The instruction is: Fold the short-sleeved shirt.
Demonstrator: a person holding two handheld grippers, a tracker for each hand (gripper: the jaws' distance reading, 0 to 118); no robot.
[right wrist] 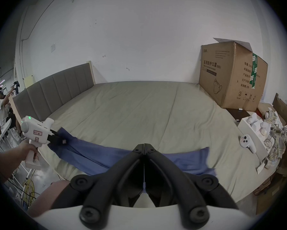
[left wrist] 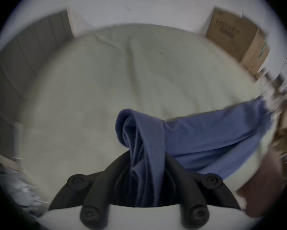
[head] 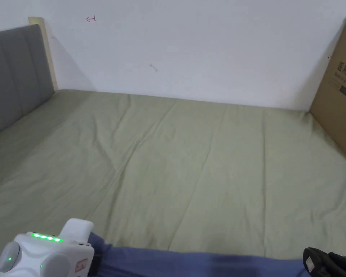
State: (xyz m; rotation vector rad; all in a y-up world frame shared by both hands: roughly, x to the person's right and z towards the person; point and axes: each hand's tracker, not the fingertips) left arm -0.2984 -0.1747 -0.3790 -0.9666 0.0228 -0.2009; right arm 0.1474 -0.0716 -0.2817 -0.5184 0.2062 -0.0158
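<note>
The blue shirt (right wrist: 96, 154) is stretching sideways along the near edge of the bed (head: 190, 162), its long axis running between both tongs. The left tongs (left wrist: 146, 172) are clamping a bunched end; the right tongs (right wrist: 144, 146) are sitting closed (a sliver of blue is showing between them, so probably pinching cloth), and the open bed is lying ahead.

Blue short-sleeved shirt (right wrist: 96, 154) — plain fabric, unfolded, pulled into a long band across the near edge of the bed. One end is bunched into thick vertical folds (left wrist: 139, 150) and raised off the sheet; the other end lies flatter — creased, spreading toward the bed edge.
</note>
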